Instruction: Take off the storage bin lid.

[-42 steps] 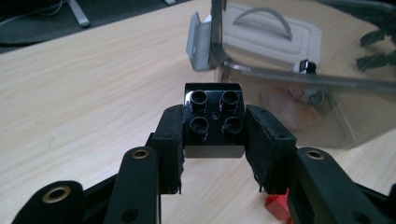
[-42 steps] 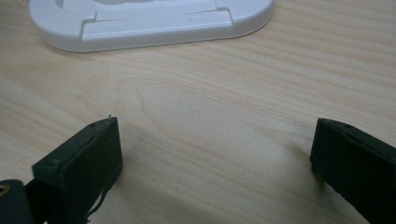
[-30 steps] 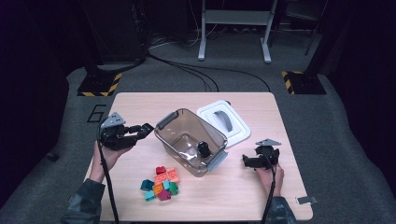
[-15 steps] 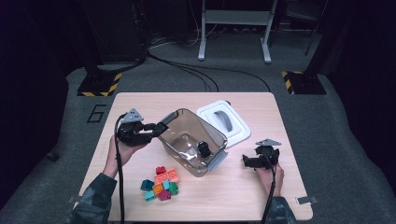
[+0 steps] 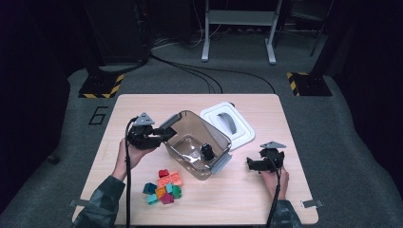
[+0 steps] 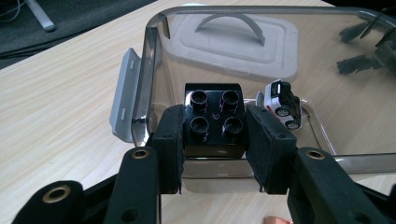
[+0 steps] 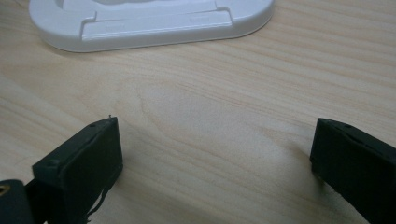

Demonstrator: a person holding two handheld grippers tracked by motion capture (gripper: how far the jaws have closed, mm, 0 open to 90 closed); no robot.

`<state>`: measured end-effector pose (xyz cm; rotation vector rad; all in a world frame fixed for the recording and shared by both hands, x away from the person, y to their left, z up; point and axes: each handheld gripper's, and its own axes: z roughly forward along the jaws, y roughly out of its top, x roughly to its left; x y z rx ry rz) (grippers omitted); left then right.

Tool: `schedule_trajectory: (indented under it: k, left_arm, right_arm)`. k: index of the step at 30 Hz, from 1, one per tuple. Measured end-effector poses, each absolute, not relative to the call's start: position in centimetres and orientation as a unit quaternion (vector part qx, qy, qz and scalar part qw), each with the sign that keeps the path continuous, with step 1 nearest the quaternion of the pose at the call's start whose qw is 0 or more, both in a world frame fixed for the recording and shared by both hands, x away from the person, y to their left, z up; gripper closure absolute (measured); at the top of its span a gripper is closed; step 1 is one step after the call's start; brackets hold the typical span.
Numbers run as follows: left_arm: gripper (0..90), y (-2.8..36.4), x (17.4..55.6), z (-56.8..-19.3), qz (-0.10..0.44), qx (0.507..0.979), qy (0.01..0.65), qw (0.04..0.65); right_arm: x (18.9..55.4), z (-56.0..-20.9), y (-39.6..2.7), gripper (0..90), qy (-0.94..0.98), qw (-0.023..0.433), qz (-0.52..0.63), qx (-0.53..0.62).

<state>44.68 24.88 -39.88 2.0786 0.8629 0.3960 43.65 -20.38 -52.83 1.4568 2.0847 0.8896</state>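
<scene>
Left gripper (image 6: pixel 214 140): your jaws are clamped on a black brick (image 6: pixel 214 122), one pad on each of its side faces, studs facing the camera. In the high view this gripper (image 5: pixel 153 134) sits at the left rim of the clear bin (image 5: pixel 196 142).
Black brick: you hold it at the near rim of the clear bin (image 6: pixel 154 70), above the rim edge and not down on the bin floor; four studs show on its top.
Right gripper (image 7: pixel 215 154): your jaws stand wide apart with bare table (image 7: pixel 210 93) between them and nothing in them. In the high view it (image 5: pixel 259 163) rests on the table to the right of the clear bin, well apart from it.
Block pile (image 5: pixel 164 186): a heap of red, orange, teal, green and magenta blocks lies on the table just in front of the clear bin, on your side of it.
Clear bin: a see-through tub with grey latches (image 6: pixel 122 95) on its ends, standing near the middle of the table, set at an angle.
Toy car (image 6: pixel 283 103): a small black-and-white car lies inside the clear bin on its floor, beyond the black brick.
Lid (image 5: pixel 227 126): the white lid with a grey handle lies flat on the table just behind the clear bin, toward its right end; its edge (image 7: pixel 154 23) shows beyond your right jaws.
</scene>
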Motion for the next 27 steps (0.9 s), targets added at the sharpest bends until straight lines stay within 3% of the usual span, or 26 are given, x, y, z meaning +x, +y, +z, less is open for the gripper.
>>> schedule_trajectory:
  k: [11,17,27]
  left_arm:
    - [57.0,24.7,44.8,-40.1,0.157,0.833,0.344,0.405]
    - [40.2,24.9,44.1,-39.4,0.160,0.829,0.343,0.412]
    - [25.4,26.8,41.4,-38.3,0.183,0.821,0.337,0.422]
  right_arm:
    - [43.7,-52.8,-20.4,1.4,0.755,0.222,0.322,0.527]
    - [43.7,-52.8,-20.4,1.5,0.755,0.222,0.322,0.527]
    - [43.7,-52.8,-20.4,1.4,0.755,0.222,0.322,0.527]
